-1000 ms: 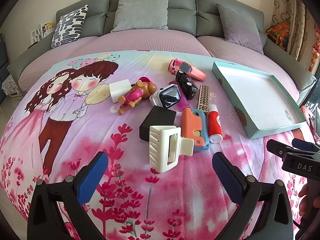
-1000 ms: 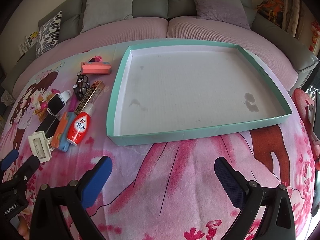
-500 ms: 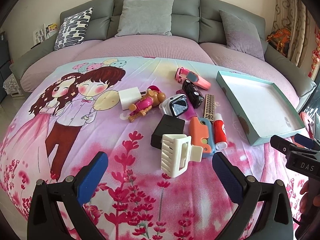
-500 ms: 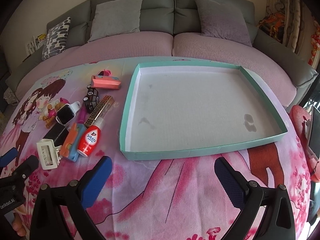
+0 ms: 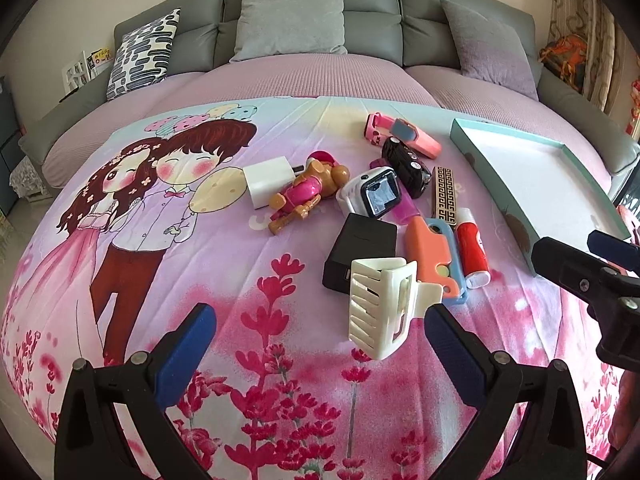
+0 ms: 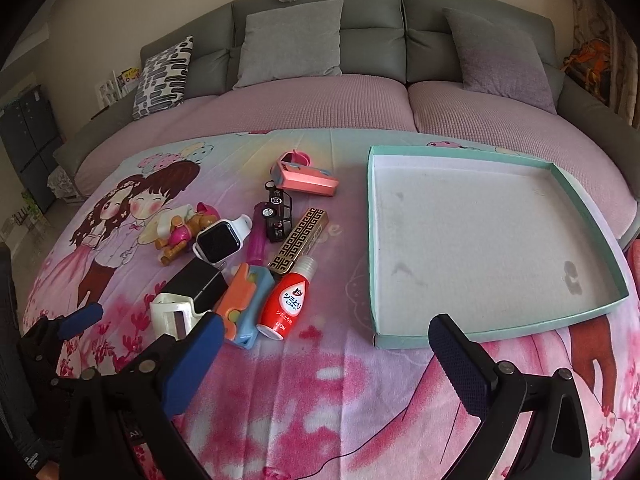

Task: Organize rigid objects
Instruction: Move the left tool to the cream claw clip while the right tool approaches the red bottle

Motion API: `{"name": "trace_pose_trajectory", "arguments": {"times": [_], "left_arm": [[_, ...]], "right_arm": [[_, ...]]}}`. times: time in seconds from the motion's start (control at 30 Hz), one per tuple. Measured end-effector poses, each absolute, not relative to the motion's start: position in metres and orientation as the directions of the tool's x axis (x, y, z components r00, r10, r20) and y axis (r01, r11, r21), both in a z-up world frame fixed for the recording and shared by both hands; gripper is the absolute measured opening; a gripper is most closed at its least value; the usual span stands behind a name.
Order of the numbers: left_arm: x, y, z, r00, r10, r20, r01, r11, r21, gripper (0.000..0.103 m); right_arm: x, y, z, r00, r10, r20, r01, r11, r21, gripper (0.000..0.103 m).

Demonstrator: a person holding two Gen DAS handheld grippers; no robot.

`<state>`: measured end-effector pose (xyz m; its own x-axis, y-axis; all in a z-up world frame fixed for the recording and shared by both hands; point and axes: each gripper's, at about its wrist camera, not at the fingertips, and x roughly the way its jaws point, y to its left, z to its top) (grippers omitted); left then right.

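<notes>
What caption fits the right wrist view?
Open right claw faces an empty teal tray, cluttered toys beside it.

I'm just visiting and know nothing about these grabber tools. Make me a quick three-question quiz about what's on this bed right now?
1. True or false: the shallow teal cardboard tray already holds a toy.
2. Multiple choice: nearest the left gripper lies the A) cream plastic hair claw B) pink toy phone C) white plug adapter.
3. Fill in: the red squeeze bottle with white cap lies beside the orange and ___ toy.

Key: 1 false, nothing lies in it; 2 A; 3 blue. Both grippers, the right gripper included, are open.
</notes>
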<state>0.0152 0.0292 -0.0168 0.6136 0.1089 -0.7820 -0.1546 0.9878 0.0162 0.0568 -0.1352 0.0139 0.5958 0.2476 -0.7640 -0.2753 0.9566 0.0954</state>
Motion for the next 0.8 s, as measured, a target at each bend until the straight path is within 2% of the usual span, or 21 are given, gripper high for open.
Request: {"name": "trace_pose_trajectory", "arguments": {"times": [0.43,0.47,0.5,0.57,0.67,0.73,0.8], "left_arm": [[0.028,0.010,-0.022,0.634,0.041,-0.772,-0.087,0.996,-0.018,0.102],[0.029,0.009,-0.022,0.635,0.040,-0.772,-0.085,0.996,-0.019,0.097],[0.029,0.007,-0.022,0.632,0.037,-0.774,-0.082,0.996,-0.020,0.086],[0.032,0.006,-0.025,0.619,0.010,-0.785,-0.067,0.997,-0.040,0.077],[0.032,0.006,-0.026,0.617,-0.022,-0.787,-0.059,0.996,-0.073,0.074],[0.032,0.007,-0.026,0.620,-0.029,-0.784,-0.055,0.995,-0.080,0.068],[0.031,0.009,-0.026,0.621,-0.065,-0.781,-0.038,0.993,-0.112,0.057]], "right_arm": [[0.069,-0.130,0.011,0.570,0.235,-0.788,-0.255,0.962,0.102,0.103],[0.070,-0.128,0.010,0.567,0.236,-0.789,-0.258,0.961,0.102,0.103],[0.071,-0.127,0.010,0.564,0.238,-0.790,-0.263,0.959,0.101,0.103],[0.071,-0.124,0.009,0.562,0.240,-0.791,-0.270,0.958,0.099,0.103],[0.074,-0.121,0.008,0.554,0.248,-0.794,-0.275,0.955,0.107,0.100],[0.076,-0.118,0.006,0.545,0.258,-0.798,-0.280,0.953,0.117,0.095],[0.078,-0.115,0.004,0.535,0.271,-0.801,-0.287,0.949,0.129,0.089]]}}
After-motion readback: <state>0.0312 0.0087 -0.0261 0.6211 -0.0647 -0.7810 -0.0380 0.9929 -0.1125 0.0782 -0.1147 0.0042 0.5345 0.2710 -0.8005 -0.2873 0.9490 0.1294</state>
